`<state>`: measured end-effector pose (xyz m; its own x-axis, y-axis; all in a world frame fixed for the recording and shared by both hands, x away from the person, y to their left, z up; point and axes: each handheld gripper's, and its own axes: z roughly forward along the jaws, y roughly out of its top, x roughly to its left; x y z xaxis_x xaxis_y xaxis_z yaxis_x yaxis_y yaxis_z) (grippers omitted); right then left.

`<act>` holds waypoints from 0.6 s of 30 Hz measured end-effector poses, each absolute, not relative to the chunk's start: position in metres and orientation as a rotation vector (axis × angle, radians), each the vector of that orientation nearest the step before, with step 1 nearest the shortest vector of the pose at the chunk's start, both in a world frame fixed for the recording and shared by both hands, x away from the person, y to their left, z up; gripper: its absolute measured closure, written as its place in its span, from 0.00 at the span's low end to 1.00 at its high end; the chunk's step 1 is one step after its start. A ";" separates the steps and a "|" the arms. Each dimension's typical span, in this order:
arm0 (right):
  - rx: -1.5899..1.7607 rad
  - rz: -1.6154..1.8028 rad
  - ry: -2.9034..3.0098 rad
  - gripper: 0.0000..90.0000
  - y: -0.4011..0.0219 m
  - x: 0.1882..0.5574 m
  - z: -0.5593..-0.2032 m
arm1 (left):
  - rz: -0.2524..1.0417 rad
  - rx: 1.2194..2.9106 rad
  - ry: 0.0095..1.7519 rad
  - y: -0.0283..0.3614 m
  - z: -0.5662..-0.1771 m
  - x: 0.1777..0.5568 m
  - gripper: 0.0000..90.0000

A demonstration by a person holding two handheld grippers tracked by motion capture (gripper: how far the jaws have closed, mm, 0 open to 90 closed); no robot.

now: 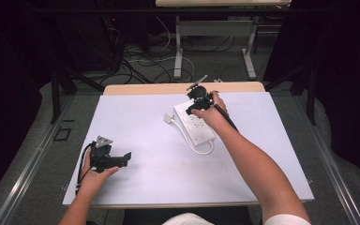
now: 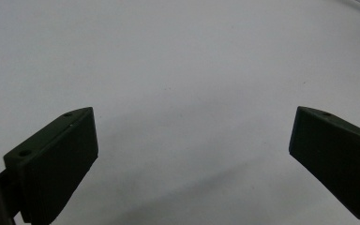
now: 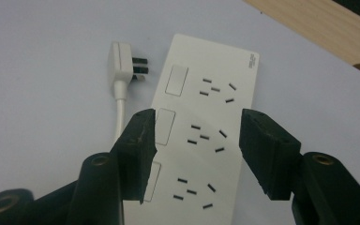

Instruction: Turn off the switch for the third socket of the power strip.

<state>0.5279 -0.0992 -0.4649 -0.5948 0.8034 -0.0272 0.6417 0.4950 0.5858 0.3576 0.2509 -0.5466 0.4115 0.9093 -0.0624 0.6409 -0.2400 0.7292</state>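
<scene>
My white power strip (image 1: 195, 123) is lying flat on the white table sheet (image 1: 150, 173), toward the far right part of it, angled so one end points to the far left. Nothing is plugged into it. In my right gripper view I count three sets of sockets, each with its own rocker switch beside it, all bare. Its own plug (image 3: 122, 63) sits just beside the strip's far end with the pins pointing at the strip, and the white cord (image 1: 205, 149) loops round the near end.

My right arm is stretched way out across the table from the near right, hand wrapped round the right gripper (image 1: 198, 104), which hangs right over the far part of the strip and points down at it. The jaws are about half apart (not gripping anything). In the right gripper view the strip's middle sockets show in the gap between the pads, and I can't see either pad pressing on the plastic. Whether the tips are brushing the strip's top face, I honestly can't tell.

My left hand (image 1: 93, 174) is parked at the near left of the sheet, well apart from the strip, holding the left gripper (image 1: 127, 158) roughly level with its jaws pointing right. Those jaws are spread wide, with just bare sheet between them in the left gripper view.
</scene>
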 end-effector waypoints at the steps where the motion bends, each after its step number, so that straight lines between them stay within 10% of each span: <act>1: 1.223 0.785 2.437 0.51 -0.098 0.529 -0.465 | 0.494 1.981 1.316 0.251 -0.546 0.358 0.01; 18: 1.325 0.822 2.379 0.48 -0.091 0.549 -0.465 | 0.496 1.966 1.316 0.251 -0.547 0.358 0.01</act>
<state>0.5488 -0.0907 -0.4647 -0.5319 0.8466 0.0182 0.6774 0.4125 0.6091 0.3583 0.2509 -0.5475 0.4080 0.9104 -0.0687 0.6382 -0.2306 0.7345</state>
